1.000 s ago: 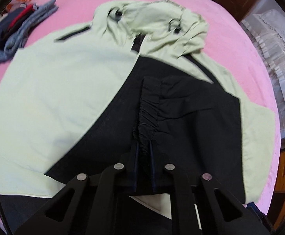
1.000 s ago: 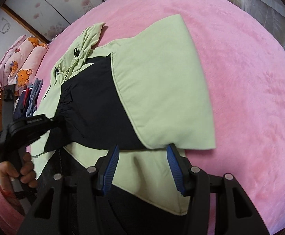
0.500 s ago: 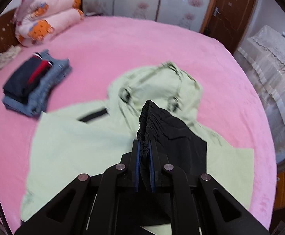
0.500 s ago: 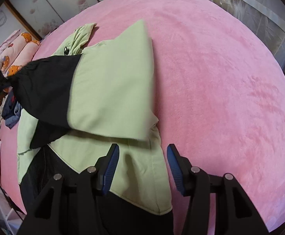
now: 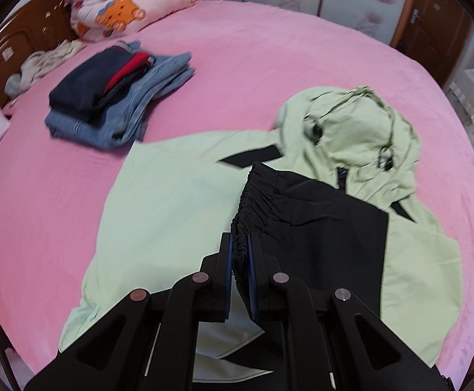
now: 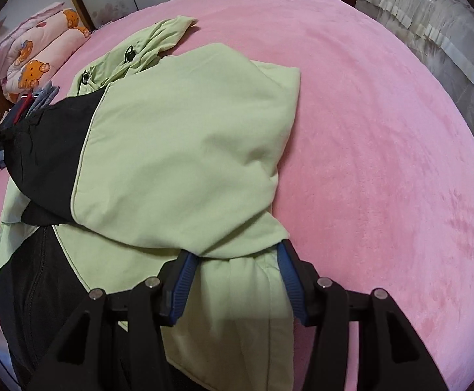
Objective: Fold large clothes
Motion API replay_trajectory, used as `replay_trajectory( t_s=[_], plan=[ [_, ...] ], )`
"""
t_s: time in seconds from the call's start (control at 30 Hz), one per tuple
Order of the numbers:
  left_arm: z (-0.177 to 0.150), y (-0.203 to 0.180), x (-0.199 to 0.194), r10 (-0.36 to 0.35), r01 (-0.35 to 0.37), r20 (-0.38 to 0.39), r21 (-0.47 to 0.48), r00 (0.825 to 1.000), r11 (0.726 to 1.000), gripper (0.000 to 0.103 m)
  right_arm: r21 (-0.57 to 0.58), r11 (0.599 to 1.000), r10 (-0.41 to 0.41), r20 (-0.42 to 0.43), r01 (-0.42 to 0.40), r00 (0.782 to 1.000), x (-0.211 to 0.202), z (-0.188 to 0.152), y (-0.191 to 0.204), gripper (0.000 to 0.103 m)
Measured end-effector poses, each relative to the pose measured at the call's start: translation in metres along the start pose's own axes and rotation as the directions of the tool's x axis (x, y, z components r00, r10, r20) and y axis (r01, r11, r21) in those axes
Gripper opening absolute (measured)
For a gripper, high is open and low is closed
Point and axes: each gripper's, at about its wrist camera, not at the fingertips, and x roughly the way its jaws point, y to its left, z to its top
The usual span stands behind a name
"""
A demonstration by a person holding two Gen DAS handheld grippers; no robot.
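A pale green hooded jacket (image 5: 172, 195) with black panels lies spread on the pink bed (image 5: 237, 65), hood (image 5: 360, 130) at the far right. My left gripper (image 5: 240, 238) is shut on the gathered black cuff (image 5: 253, 195) of one sleeve and holds it above the jacket's body. In the right wrist view that sleeve (image 6: 178, 150) drapes across the jacket, its black end (image 6: 41, 150) stretched to the left edge. My right gripper (image 6: 237, 254) is open, pointing down at the sleeve's base, with bunched green cloth between its blue pads (image 6: 181, 280).
A stack of folded clothes (image 5: 116, 97), denim and dark items, sits on the bed beyond the jacket's left side. Rolled pink bedding (image 5: 129, 9) lies against the wooden headboard (image 5: 19, 39). Bare pink bed (image 6: 383, 163) stretches right of the jacket.
My left gripper has lifted the black cuff and carried it leftward across the jacket, so the sleeve now drapes over the body. My right gripper has sunk onto the sleeve's base.
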Motion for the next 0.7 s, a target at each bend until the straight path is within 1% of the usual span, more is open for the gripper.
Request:
replay_trajectory(
  t_s=[0.07, 0.13, 0.23, 0.27, 0.3, 0.37, 0.4, 0.43, 0.47, 0.53, 0.63, 0.7],
  plan=[
    [-0.007, 0.004, 0.005, 0.018, -0.018, -0.029, -0.006, 0.999, 1.000, 0.007, -0.008, 1.000, -0.014, 0.011, 0.014, 1.000, -0.003, -0.001, 0.001, 0.051],
    [-0.013, 0.008, 0.012, 0.024, -0.024, -0.061, -0.011, 0.998, 1.000, 0.007, -0.035, 0.998, -0.050, 0.030, 0.051, 0.998, -0.007, 0.000, 0.002, 0.051],
    [-0.024, 0.010, 0.017, 0.026, -0.028, -0.084, -0.015, 0.996, 1.000, 0.007, -0.098, 0.989, -0.102, 0.111, 0.113, 0.989, -0.017, 0.003, 0.008, 0.051],
    [-0.025, 0.009, 0.017, 0.029, -0.031, -0.090, -0.014, 0.996, 0.999, 0.007, -0.116, 0.986, -0.104, 0.141, 0.121, 0.985, -0.019, 0.004, 0.009, 0.051],
    [-0.027, 0.010, 0.018, 0.033, -0.034, -0.093, -0.011, 0.995, 0.999, 0.007, -0.121, 0.986, -0.096, 0.147, 0.114, 0.984, -0.019, 0.006, 0.008, 0.050],
    [-0.028, 0.009, 0.019, 0.035, -0.036, -0.097, -0.010, 0.995, 0.999, 0.007, -0.108, 0.992, -0.056, 0.127, 0.070, 0.990, -0.014, 0.012, 0.002, 0.041],
    [-0.029, 0.010, 0.019, 0.036, -0.037, -0.101, -0.009, 0.994, 0.999, 0.007, -0.094, 0.995, -0.022, 0.106, 0.032, 0.994, -0.011, 0.015, -0.002, 0.029],
    [-0.029, 0.010, 0.020, 0.036, -0.037, -0.105, -0.010, 0.994, 0.999, 0.007, -0.072, 0.997, -0.008, 0.085, 0.014, 0.996, -0.007, 0.016, -0.007, 0.023],
    [-0.029, 0.010, 0.021, 0.037, -0.038, -0.106, -0.011, 0.994, 0.999, 0.007, -0.052, 0.998, -0.018, 0.076, 0.022, 0.997, -0.006, 0.017, -0.011, 0.014],
    [-0.029, 0.012, 0.023, 0.033, -0.036, -0.118, -0.022, 0.992, 0.999, 0.007, 0.000, 1.000, 0.009, 0.053, -0.009, 0.999, -0.002, 0.015, -0.022, 0.011],
    [-0.032, 0.013, 0.030, 0.033, -0.040, -0.151, -0.040, 0.988, 0.998, 0.008, 0.066, 0.997, 0.033, 0.049, -0.036, 0.998, 0.000, 0.012, -0.032, 0.007],
    [-0.035, 0.013, 0.033, 0.039, -0.046, -0.155, -0.040, 0.987, 0.998, 0.008, 0.123, 0.991, 0.049, 0.041, -0.054, 0.998, 0.003, 0.010, -0.040, 0.007]
  ],
)
